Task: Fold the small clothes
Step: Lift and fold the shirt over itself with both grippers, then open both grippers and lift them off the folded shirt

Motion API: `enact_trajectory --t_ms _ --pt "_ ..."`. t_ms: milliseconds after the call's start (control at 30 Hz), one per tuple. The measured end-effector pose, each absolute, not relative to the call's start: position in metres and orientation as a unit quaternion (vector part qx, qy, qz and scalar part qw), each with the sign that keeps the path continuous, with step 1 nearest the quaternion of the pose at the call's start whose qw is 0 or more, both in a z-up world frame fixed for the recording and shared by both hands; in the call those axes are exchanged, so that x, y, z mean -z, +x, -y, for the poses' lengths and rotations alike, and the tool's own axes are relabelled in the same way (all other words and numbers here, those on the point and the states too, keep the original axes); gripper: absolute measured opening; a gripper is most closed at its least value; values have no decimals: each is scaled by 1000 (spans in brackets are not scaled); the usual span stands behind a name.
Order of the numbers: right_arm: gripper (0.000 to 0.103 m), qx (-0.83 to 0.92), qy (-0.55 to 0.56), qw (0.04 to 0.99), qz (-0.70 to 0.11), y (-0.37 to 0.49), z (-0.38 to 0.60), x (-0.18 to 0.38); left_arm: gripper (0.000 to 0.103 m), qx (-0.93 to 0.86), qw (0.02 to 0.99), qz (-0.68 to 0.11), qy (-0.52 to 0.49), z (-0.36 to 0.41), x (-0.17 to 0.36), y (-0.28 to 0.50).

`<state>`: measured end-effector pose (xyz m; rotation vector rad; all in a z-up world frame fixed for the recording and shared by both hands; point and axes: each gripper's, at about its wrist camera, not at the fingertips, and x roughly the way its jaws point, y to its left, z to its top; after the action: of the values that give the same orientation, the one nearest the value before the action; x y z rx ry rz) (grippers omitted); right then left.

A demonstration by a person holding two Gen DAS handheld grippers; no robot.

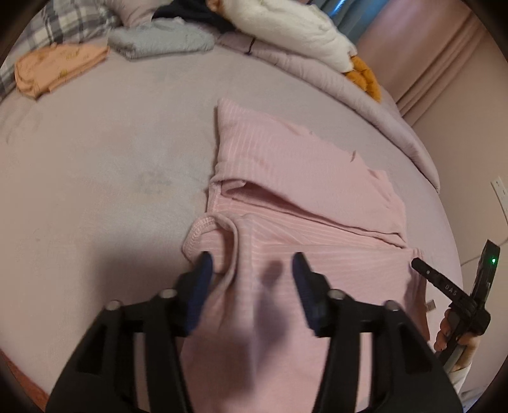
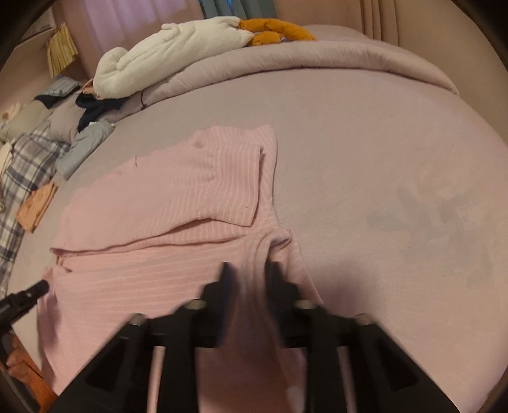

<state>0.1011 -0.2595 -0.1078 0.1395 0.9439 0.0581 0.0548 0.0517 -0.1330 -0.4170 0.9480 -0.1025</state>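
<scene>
Lying under both parted tools (image 1: 252,259) (image 2: 249,268): pink striped garment (image 1: 304,178).

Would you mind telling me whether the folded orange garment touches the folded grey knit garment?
Apart. The left wrist view shows the orange garment and grey garment separated by a strip of mauve bedsheet.

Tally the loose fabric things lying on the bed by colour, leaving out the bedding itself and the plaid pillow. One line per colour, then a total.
Pink: 1, the striped pink garment between both grippers
Orange-peach: 1, the folded peach cloth
Grey: 1, the folded grey cloth
White: 1, the fluffy white item
Mustard: 1, the mustard plush piece
Dark navy: 1, the dark garment
Total: 6
</scene>
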Motion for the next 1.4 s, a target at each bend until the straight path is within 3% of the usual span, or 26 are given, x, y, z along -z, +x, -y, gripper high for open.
enact_trajectory --t_ms 67,133,267,1400 --pt "58 -28 68 895 -441 92 261 99 67 52 874 -439 -202 -54 122 44" --pt "58 -27 66 898 -435 85 263 91 76 55 875 -432 -210 -57 117 37" --pt "65 -25 77 902 -424 72 268 83 81 61 875 -429 -218 -59 114 22" --pt "65 -32 138 871 -471 10 271 111 80 79 834 -487 -248 -70 159 -38"
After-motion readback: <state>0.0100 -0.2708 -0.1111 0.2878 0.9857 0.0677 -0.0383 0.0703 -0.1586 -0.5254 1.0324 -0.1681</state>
